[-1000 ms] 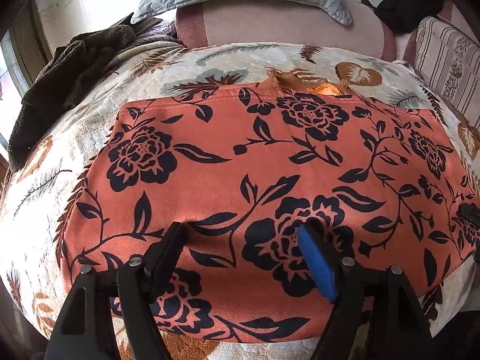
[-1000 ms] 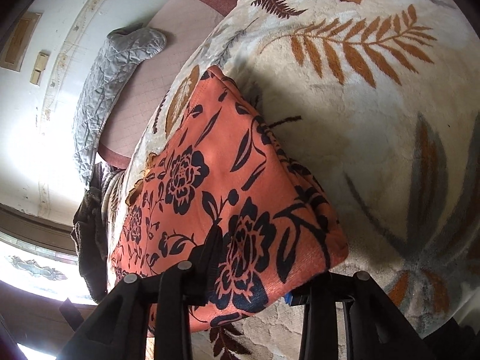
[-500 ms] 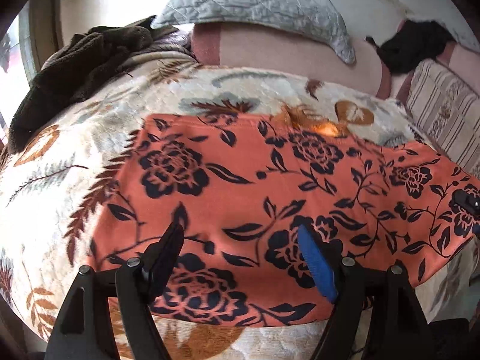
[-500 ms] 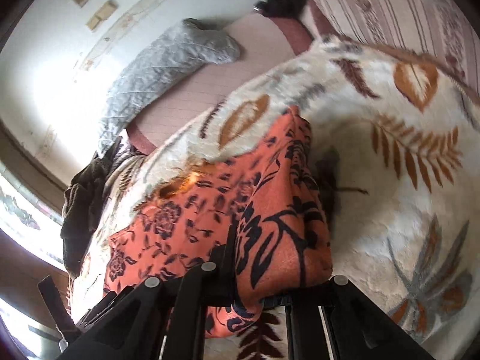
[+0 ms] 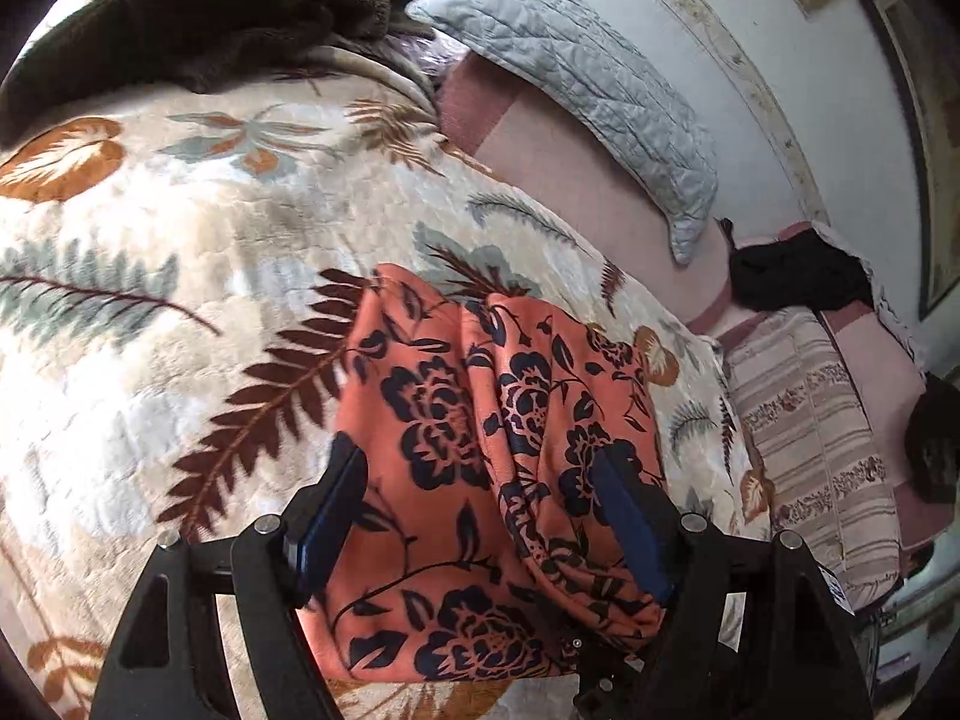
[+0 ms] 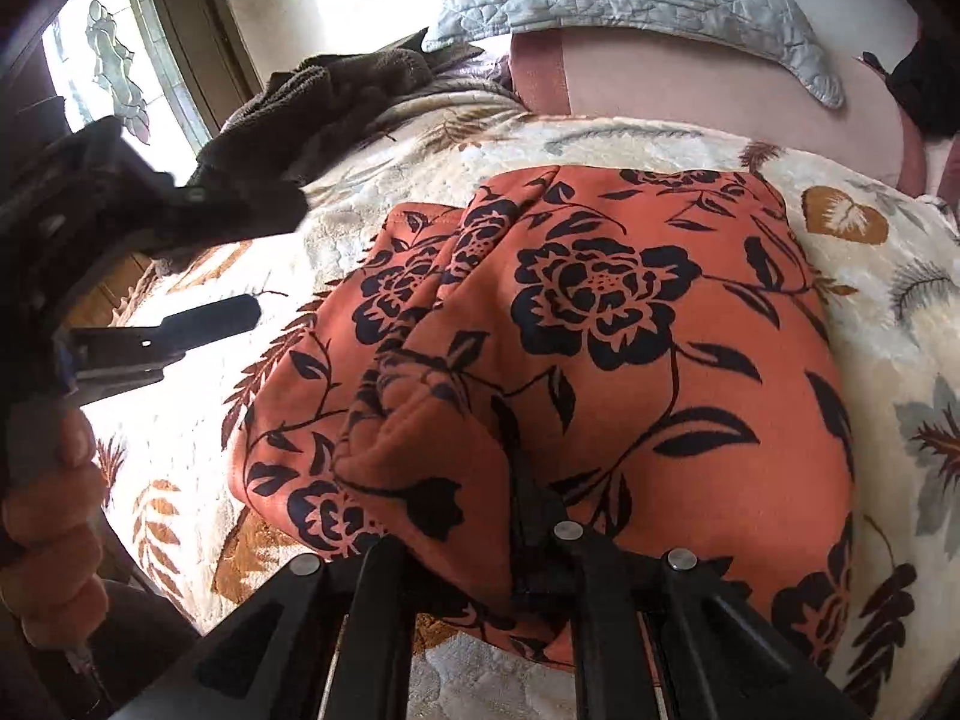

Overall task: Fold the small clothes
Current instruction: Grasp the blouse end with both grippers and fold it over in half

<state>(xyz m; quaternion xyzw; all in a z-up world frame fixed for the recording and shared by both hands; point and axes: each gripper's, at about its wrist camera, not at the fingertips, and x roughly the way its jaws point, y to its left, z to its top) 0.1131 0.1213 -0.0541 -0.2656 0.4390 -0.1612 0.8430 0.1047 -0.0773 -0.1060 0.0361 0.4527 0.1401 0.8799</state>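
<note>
An orange garment with black flowers (image 5: 480, 450) lies on the leaf-patterned blanket (image 5: 180, 252), folded over itself into a narrower stack. It also fills the right wrist view (image 6: 600, 330). My left gripper (image 5: 480, 510) is open, its blue-padded fingers (image 5: 327, 516) spread either side of the garment, just above it. My right gripper (image 6: 456, 528) is shut on a bunched fold of the garment at its near edge. The left gripper and the hand holding it show at the left of the right wrist view (image 6: 180, 324).
A dark brown towel (image 5: 198, 6) lies at the far left of the bed. A grey quilted pillow (image 5: 576, 78) leans on the pink headboard (image 5: 576, 180). A black cloth (image 5: 798, 276) and a striped cushion (image 5: 810, 438) sit at the right. A window (image 6: 120, 60) is at the left.
The right gripper has carried its end of the garment across, folding it over the other half. The left gripper has swung round and now views the narrowed stack from its end.
</note>
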